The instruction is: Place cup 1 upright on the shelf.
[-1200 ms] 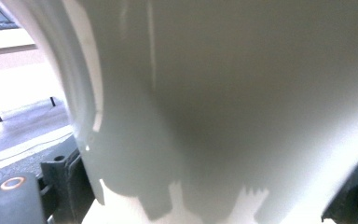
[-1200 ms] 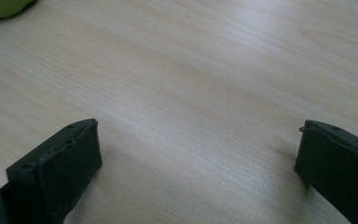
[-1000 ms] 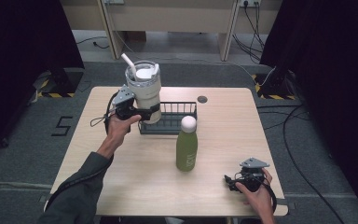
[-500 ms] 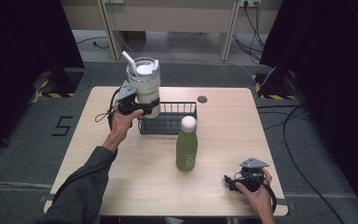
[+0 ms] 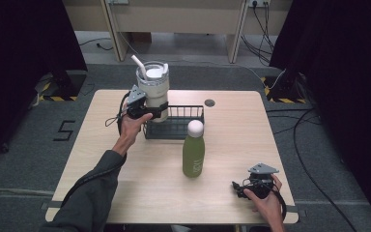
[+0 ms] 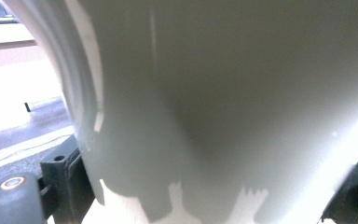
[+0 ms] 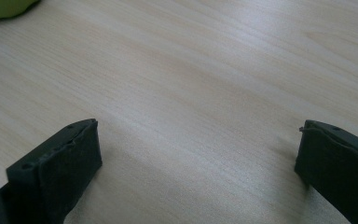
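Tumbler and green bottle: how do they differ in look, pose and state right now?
The tumbler is pale grey, wide, with a straw; the bottle is green, slimmer, with a white cap. The tumbler is clamped by the left gripper at the left end of the wire basket; the bottle stands free on the table, untouched. Both are upright.

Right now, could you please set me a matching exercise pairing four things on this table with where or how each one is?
Things:
1. white tumbler
2. green bottle
3. wire basket
4. right gripper

States:
A. fingers apart over bare wood at the near right corner
B. standing upright mid-table, white cap on
C. clamped by the left gripper, straw sticking up
D. black, sitting on the table behind the bottle

Pairs: 1-C, 2-B, 3-D, 4-A
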Demonstrator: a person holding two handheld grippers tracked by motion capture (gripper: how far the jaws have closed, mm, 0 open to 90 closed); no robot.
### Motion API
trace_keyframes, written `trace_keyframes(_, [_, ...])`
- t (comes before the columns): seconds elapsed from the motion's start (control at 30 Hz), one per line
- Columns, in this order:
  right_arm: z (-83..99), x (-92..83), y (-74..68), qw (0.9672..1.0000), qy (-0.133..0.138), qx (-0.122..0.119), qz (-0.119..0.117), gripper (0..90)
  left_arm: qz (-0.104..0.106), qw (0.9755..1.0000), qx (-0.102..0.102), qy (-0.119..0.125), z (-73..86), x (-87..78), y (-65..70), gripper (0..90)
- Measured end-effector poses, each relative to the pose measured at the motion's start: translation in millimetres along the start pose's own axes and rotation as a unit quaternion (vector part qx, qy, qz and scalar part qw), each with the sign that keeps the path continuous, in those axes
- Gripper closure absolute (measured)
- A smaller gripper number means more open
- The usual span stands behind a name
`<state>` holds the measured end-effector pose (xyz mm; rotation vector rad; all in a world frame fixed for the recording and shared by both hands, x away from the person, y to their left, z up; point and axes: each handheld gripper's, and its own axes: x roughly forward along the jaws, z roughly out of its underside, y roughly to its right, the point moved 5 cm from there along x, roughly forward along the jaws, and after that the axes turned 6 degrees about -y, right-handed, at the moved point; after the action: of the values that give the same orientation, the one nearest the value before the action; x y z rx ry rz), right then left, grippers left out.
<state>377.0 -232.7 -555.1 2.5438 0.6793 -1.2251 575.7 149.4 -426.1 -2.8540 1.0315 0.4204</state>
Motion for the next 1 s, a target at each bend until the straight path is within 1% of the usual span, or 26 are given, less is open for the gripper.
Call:
trace_keyframes(0.13, [0.0, 0.0, -0.1, 1.0000, 0.000, 0.000, 0.000, 0.3, -0.003, 1.0000, 0.000, -0.003, 5.7, 2.7, -0.7, 11.0])
trace_keyframes(0.17, [0.0, 0.0, -0.2, 1.0000, 0.000, 0.000, 0.000, 0.3, -0.002, 0.9999, -0.013, 0.009, 5.7, 4.7, 1.1, 10.9])
trace_keyframes(0.2, [0.0, 0.0, -0.2, 1.0000, 0.000, 0.000, 0.000, 0.3, -0.002, 0.9999, -0.013, 0.009, 5.7, 4.7, 1.1, 10.9])
trace_keyframes(0.23, [0.0, 0.0, -0.2, 1.0000, 0.000, 0.000, -0.001, 0.3, -0.007, 1.0000, 0.001, -0.005, 9.2, 4.6, -1.4, 11.0])
trace_keyframes(0.27, [0.0, 0.0, -0.2, 1.0000, 0.000, 0.000, -0.001, 0.3, -0.007, 1.0000, 0.001, -0.005, 9.2, 4.6, -1.4, 10.9])
trace_keyframes(0.3, [0.0, 0.0, -0.2, 1.0000, 0.000, -0.001, -0.001, 0.3, -0.006, 1.0000, -0.007, 0.001, 11.3, 7.1, -0.3, 10.9])
trace_keyframes(0.33, [0.0, 0.0, -0.2, 1.0000, 0.000, -0.001, -0.001, 0.3, -0.006, 1.0000, -0.007, 0.001, 11.3, 7.1, -0.3, 10.9])
trace_keyframes(0.37, [0.0, 0.0, -0.3, 1.0000, 0.000, -0.001, -0.001, 0.3, -0.010, 0.9999, 0.004, -0.013, 15.7, 6.9, -2.5, 10.9])
trace_keyframes(0.4, [0.0, 0.0, -0.3, 1.0000, 0.000, -0.001, -0.001, 0.3, -0.010, 0.9999, 0.004, -0.013, 15.7, 6.9, -2.5, 10.9])
trace_keyframes(0.47, [0.1, -0.1, -0.6, 1.0000, -0.001, 0.001, -0.001, 0.3, -0.010, 0.9998, 0.004, -0.015, 19.3, 8.4, -2.7, 10.9])
trace_keyframes(0.5, [0.0, 0.0, -0.3, 1.0000, 0.000, -0.001, -0.001, 0.3, -0.004, 0.9998, -0.002, -0.017, 21.8, 9.3, -1.1, 10.9])
trace_keyframes(0.57, [0.0, 0.0, -0.3, 1.0000, 0.000, -0.001, -0.001, 0.3, -0.004, 0.9998, -0.004, -0.018, 24.3, 10.2, -0.9, 10.9])
trace_keyframes(0.6, [0.0, 0.0, -0.3, 1.0000, 0.000, -0.001, -0.001, 0.3, -0.009, 0.9998, -0.002, -0.018, 25.3, 10.3, -2.1, 10.9])
trace_keyframes(0.8, [0.1, -0.1, -0.7, 1.0000, -0.001, 0.001, -0.001, 0.3, -0.010, 0.9997, -0.005, -0.021, 28.8, 11.3, -2.6, 10.9])
trace_keyframes(0.83, [0.1, -0.2, -0.3, 1.0000, -0.001, -0.001, -0.001, 0.3, -0.008, 0.9998, -0.015, -0.013, 28.6, 12.6, -0.8, 10.9])
trace_keyframes(0.87, [0.0, 0.0, -0.4, 1.0000, 0.000, -0.001, -0.001, 0.3, -0.010, 0.9997, -0.004, -0.022, 29.8, 11.5, -2.1, 10.9])
trace_keyframes(0.93, [0.1, -0.1, -0.7, 1.0000, -0.001, 0.001, -0.001, 0.3, -0.011, 0.9997, -0.003, -0.023, 31.1, 12.1, -1.7, 10.9])
trace_keyframes(0.97, [0.0, 0.0, -0.4, 1.0000, 0.000, -0.001, -0.001, 0.3, -0.010, 0.9997, -0.013, -0.016, 31.5, 13.7, -0.1, 10.9])
trace_keyframes(1.0, [0.0, 0.0, -0.4, 1.0000, 0.000, -0.001, -0.001, 0.4, -0.010, 0.9997, -0.014, -0.016, 32.6, 14.1, 0.0, 10.9])
